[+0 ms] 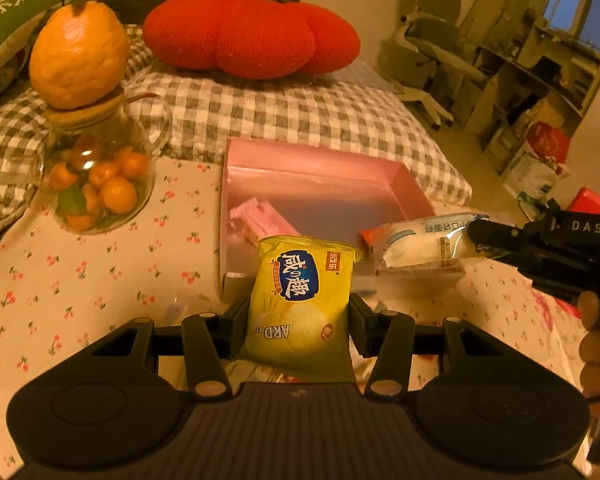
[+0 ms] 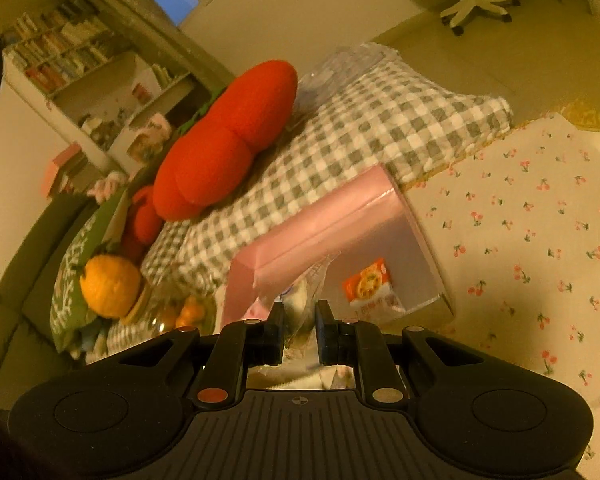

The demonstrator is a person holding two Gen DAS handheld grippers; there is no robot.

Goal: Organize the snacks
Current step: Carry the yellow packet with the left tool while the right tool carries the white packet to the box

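My left gripper (image 1: 299, 312) is shut on a yellow snack packet (image 1: 300, 276), held upright just before the near wall of an open pink box (image 1: 324, 152). A pink packet (image 1: 260, 216) lies inside the box at its left. From the right, my right gripper (image 1: 484, 236) holds a clear packet with a white snack (image 1: 416, 246) over the box's near right corner. An orange-red packet (image 1: 369, 236) peeks out under it. In the right wrist view the right gripper (image 2: 300, 316) is shut on the clear packet's edge (image 2: 304, 292), with the pink box (image 2: 324, 216) and the orange-red packet (image 2: 370, 284) ahead.
A glass jar of small oranges (image 1: 100, 176) with a big orange (image 1: 78, 52) on its lid stands left of the box on the cherry-print cloth (image 1: 100, 280). Behind lie a checked blanket (image 1: 280, 112) and a red pumpkin cushion (image 1: 252, 32). A hand (image 1: 596, 344) grips the right tool.
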